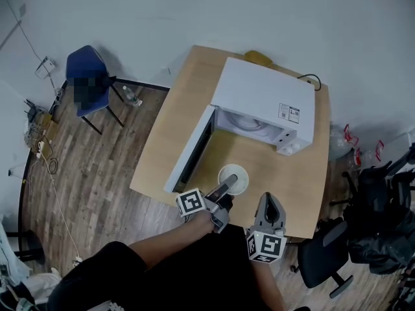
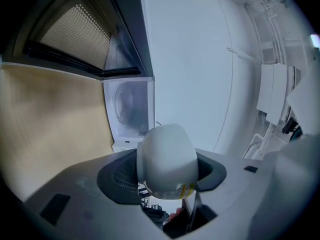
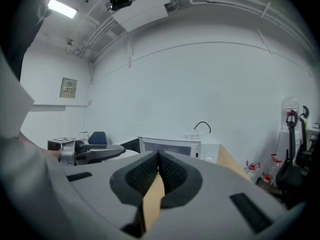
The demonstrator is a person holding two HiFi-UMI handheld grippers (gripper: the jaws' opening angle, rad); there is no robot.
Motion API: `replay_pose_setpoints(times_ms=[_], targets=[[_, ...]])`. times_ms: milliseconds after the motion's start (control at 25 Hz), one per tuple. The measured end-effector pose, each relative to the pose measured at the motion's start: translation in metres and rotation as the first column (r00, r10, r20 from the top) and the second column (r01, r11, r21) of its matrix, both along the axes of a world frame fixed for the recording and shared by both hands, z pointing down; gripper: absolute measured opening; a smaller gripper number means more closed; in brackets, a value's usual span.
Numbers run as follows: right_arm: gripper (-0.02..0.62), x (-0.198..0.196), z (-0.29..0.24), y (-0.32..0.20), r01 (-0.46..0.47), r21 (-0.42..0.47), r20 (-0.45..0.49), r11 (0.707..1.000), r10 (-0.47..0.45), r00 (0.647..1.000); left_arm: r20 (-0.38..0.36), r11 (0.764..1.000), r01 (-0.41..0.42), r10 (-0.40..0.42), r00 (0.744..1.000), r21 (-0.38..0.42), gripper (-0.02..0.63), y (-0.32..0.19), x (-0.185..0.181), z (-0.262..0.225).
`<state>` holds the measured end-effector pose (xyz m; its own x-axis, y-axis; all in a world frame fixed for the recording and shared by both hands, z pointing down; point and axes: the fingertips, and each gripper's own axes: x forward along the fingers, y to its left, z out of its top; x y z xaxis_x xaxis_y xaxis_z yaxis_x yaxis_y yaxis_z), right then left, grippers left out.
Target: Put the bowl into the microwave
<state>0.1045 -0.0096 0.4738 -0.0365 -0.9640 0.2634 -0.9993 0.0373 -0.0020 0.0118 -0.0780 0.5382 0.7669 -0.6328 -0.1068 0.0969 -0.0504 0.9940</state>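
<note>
The boxy white microwave (image 1: 266, 96) sits on the light wooden table (image 1: 295, 180), its door (image 1: 191, 151) swung open to the left. The left gripper (image 1: 228, 185) clamps the rim of the small round white bowl (image 1: 238, 180), just before the opening. The right gripper (image 1: 269, 199), jaws together, holds nothing

The door (image 1: 191, 151) of the microwave (image 1: 262, 92) stands swung wide, walling the left side of the approach, while bare worktop (image 1: 269, 167) lies open between the bowl (image 1: 238, 177) and the cavity, and further off to the right.
</note>
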Motion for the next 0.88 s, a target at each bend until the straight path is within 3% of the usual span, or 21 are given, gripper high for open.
replay_pose_setpoints(times_ms=[280,400,640,880], targets=[[0.060,0.020,0.012,-0.038,0.041,-0.037,0.026,0.998,-0.040,0.999,0.027,1.000,0.021,-0.022,0.999,0.021,0.253,-0.051,0.025,0.009],[0.060,0.028,0.013,-0.050,0.051,-0.041,0.031,0.998,-0.050,0.998,0.035,0.999,0.034,-0.034,0.999,-0.009,0.253,-0.068,0.032,0.021],[0.060,0.046,0.016,-0.079,0.060,-0.057,0.044,0.997,-0.057,0.997,0.148,0.999,0.023,-0.019,0.989,-0.025,0.253,-0.105,0.050,0.054],[0.060,0.063,0.026,-0.103,0.073,-0.081,0.049,0.994,-0.070,0.996,0.160,0.997,0.046,-0.036,0.986,-0.057,0.253,-0.140,0.069,0.079]])
